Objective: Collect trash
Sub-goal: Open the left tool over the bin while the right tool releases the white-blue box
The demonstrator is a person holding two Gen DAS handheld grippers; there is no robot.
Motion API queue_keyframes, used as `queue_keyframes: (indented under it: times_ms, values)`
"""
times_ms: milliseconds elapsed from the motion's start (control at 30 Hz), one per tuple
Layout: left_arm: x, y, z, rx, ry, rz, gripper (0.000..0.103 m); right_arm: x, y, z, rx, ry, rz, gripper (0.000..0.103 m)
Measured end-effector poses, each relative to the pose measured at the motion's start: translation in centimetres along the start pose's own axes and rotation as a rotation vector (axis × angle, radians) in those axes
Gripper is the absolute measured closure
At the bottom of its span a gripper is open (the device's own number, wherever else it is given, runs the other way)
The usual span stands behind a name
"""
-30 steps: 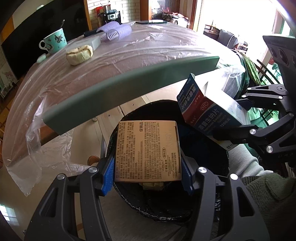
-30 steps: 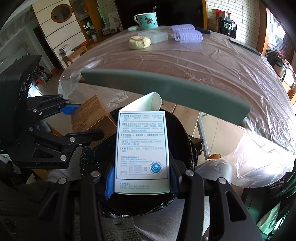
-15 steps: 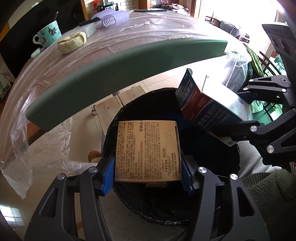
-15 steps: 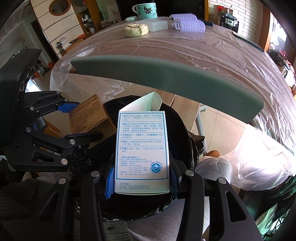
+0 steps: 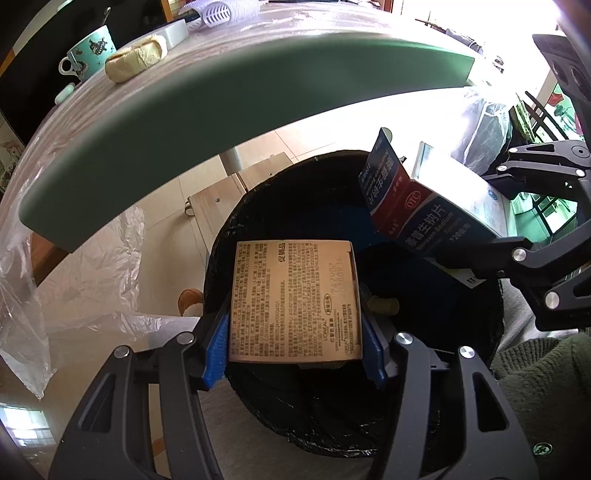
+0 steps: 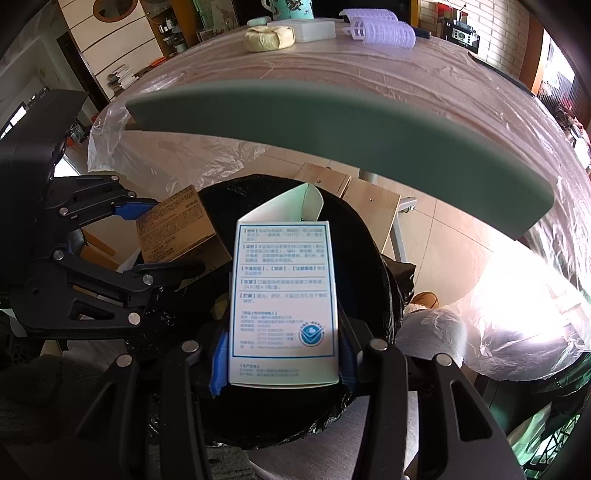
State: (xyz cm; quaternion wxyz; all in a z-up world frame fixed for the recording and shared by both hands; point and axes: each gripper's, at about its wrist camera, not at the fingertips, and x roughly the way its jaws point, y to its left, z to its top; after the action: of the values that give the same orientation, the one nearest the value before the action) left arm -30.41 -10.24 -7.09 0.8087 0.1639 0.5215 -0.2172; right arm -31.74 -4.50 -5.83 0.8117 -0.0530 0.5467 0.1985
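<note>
My left gripper (image 5: 295, 332) is shut on a brown cardboard box (image 5: 295, 299) with printed text and holds it over the open black-lined trash bin (image 5: 258, 398). My right gripper (image 6: 282, 354) is shut on a white and blue medicine box (image 6: 284, 306) with an open top flap, also over the bin (image 6: 365, 236). The medicine box (image 5: 424, 206) and right gripper show at the right of the left wrist view. The brown box (image 6: 173, 229) and left gripper show at the left of the right wrist view. Some trash lies in the bin's bottom.
The grey-green table edge (image 5: 221, 92) hangs just above and beyond the bin. On the plastic-covered table stand a teal cup (image 5: 92, 51), a yellowish lump (image 6: 267, 38), a white box (image 6: 314, 29) and purple hair rollers (image 6: 384, 29). A shoe (image 5: 190, 299) shows on the floor.
Both grippers, each still holding its box, have dropped lower toward the bin; the table edge now looms higher and larger in both views.
</note>
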Motion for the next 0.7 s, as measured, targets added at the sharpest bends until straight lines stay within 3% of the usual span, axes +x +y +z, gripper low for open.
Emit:
queue_keyframes:
  times_ms: [467,500,533,567,700]
  values:
    - [0.0,0.5,0.1,0.020,-0.004,-0.020,0.043,0.1,0.2,0.4,-0.009,0.002,-0.011,0.056]
    - [-0.3,0.2,0.1,0.041,-0.021,-0.016,0.040,-0.2,0.2,0.3,-0.006,-0.010,-0.011,0.052]
    - [-0.6,0.2,0.0,0.048,-0.031,-0.001,0.024,-0.7,0.0,0.3,0.003,-0.020,-0.009,0.038]
    - [-1.0,0.1,0.0,0.056,-0.053,0.018,0.017,-1.0,-0.1,0.2,0.010,-0.029,-0.008,0.033]
    - [-1.7,0.6,0.0,0.036,-0.065,0.028,0.016,-2.7,-0.6,0.2,0.013,-0.064,-0.018,0.032]
